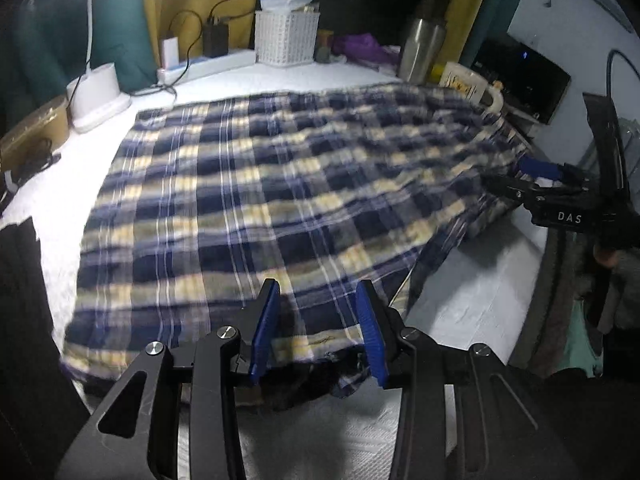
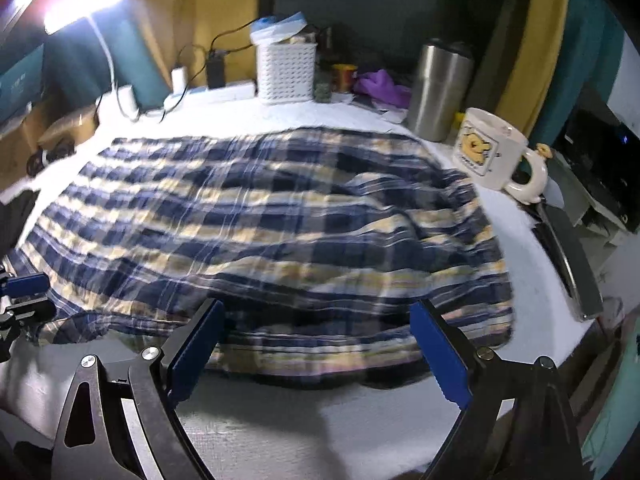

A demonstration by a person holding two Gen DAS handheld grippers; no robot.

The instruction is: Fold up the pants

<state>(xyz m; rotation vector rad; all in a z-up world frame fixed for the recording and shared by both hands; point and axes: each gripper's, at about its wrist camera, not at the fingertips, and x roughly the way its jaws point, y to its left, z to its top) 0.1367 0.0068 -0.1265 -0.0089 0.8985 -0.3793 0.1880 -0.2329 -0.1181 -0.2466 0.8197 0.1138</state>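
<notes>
At the bottom of each wrist view, both tongs stood open: the left tongs (image 1: 316,320) straddled the near hem of the plaid pants (image 1: 256,200), the right tongs (image 2: 316,344) gaped wider. The pants lay spread mid-frame across the white worktop (image 2: 280,424); a mug (image 2: 490,148) stood upper right.

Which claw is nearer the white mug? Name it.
Right. The right claw sits at the pants' near edge on the mug's side; the left claw is farther along that edge.
</notes>
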